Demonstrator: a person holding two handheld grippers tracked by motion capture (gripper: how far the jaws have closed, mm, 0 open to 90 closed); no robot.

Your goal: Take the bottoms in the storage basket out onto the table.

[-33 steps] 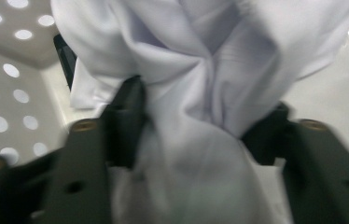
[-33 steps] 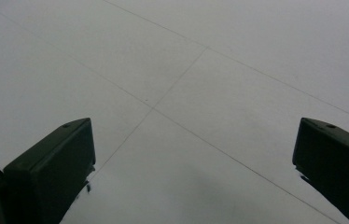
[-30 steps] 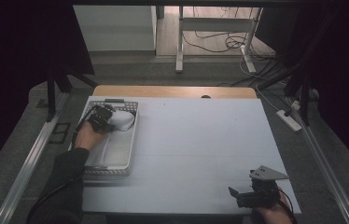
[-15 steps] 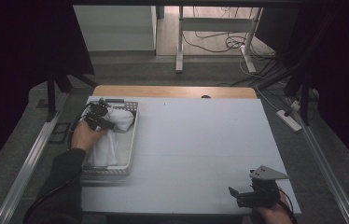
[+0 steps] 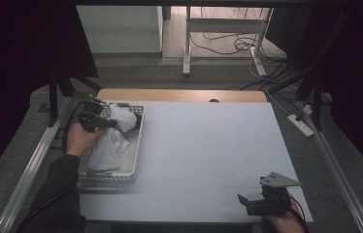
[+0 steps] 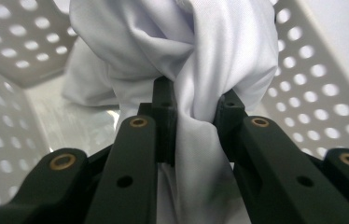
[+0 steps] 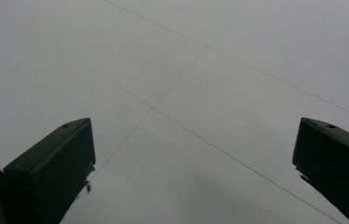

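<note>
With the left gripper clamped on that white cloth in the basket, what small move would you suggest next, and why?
Probably lift a little higher. The left gripper is shut on a bunched fold of the white cloth, but most of it hangs down inside the perforated basket. The right gripper waits open over the bare table.

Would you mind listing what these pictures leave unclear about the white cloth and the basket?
- High view: the basket floor is hidden under the white cloth, so anything beneath cannot be told.
- High view: the left hand-held gripper is too small to show its grip.
- Left gripper view: the cloth's top is cut off by the upper edge, its lower end hidden behind the jaws.
</note>
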